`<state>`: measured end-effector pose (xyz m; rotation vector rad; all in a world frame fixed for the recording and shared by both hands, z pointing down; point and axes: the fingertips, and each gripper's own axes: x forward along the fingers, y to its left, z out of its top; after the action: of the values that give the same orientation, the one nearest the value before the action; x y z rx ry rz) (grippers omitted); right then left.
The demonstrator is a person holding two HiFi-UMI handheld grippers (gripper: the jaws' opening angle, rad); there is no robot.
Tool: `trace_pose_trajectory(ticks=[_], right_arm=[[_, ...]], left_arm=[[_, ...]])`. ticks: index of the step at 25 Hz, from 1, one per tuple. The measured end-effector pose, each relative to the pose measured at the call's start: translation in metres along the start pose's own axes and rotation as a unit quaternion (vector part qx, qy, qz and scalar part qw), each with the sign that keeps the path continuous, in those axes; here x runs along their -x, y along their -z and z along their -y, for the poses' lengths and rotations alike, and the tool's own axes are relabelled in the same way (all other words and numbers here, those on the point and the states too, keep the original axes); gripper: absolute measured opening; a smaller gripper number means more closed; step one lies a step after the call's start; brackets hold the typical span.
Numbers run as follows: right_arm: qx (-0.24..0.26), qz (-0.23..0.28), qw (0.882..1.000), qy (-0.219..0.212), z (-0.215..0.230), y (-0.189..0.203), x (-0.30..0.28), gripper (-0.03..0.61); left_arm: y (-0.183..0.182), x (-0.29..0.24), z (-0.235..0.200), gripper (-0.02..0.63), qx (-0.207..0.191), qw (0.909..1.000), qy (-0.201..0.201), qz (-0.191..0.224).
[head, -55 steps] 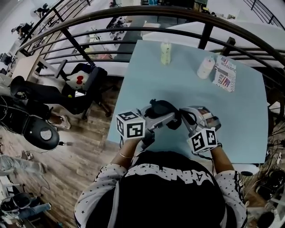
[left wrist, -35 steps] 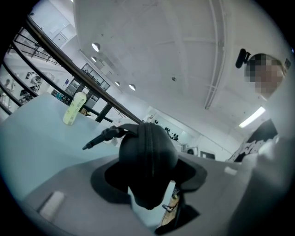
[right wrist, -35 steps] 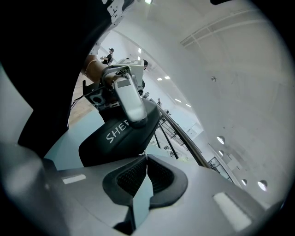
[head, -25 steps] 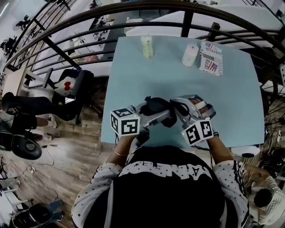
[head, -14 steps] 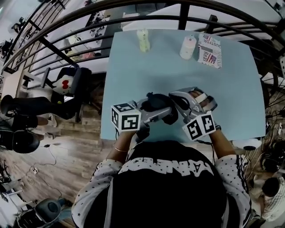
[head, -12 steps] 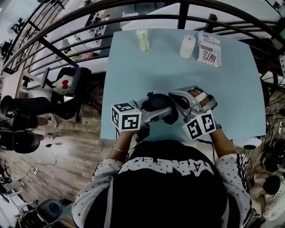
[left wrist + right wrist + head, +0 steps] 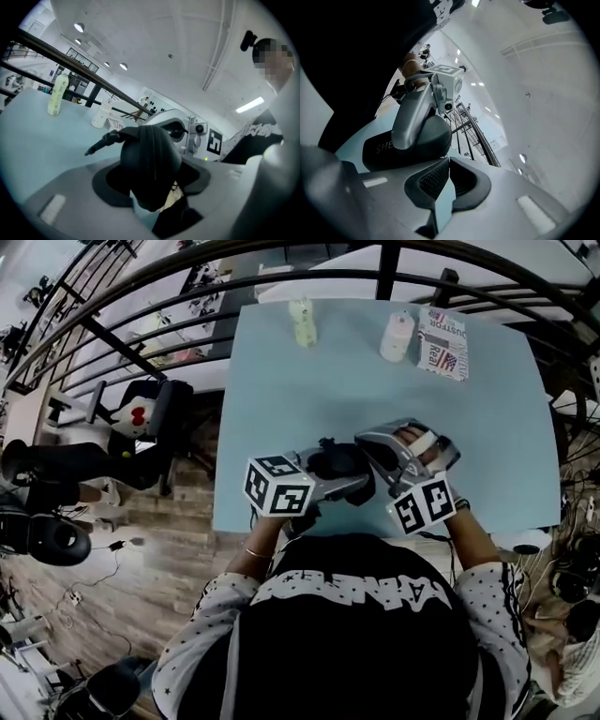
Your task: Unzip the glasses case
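holding the glasses case (image 7: pixel 339 465) above the desk's (image 7: pixel 309 381) near edge in the left gripper's (image 7: pixel 151 185) jaws, with the right gripper's (image 7: pixel 449 161) jaws pressed together, seemingly empty, just beside its end.

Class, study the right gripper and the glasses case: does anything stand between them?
Nothing visible does. The right gripper, fingers closed, points straight at the black glasses case from close by. The left gripper clamps that case from the opposite side.

Black rounded glasses case (image 7: pixel 339 468), tilted on edge.
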<state>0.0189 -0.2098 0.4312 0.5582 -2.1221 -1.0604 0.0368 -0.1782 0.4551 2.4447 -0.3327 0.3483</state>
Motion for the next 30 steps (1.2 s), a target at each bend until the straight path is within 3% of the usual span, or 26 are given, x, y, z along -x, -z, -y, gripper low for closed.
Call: trace_pose_trajectory(ticks=[10,20,30], right_arm=[[0.027,-0.008,1.0,-0.007,-0.006,0.002,-0.001,0.009],[0.065,-0.018,0.998,-0.013,-0.013,0.003,0.004,0.009],[0.034,-0.025,0.999,-0.007,-0.017,0.007,0.009,0.028]], left_arm=[[0.013,-0.008,-0.006,0.0,-0.046,0.996,-0.028,-0.071],[0.027,-0.019,-0.004,0.0,-0.069,0.9898,-0.024,-0.122],[0.031,-0.023,-0.002,0.0,-0.081,0.9904,-0.014,-0.112]])
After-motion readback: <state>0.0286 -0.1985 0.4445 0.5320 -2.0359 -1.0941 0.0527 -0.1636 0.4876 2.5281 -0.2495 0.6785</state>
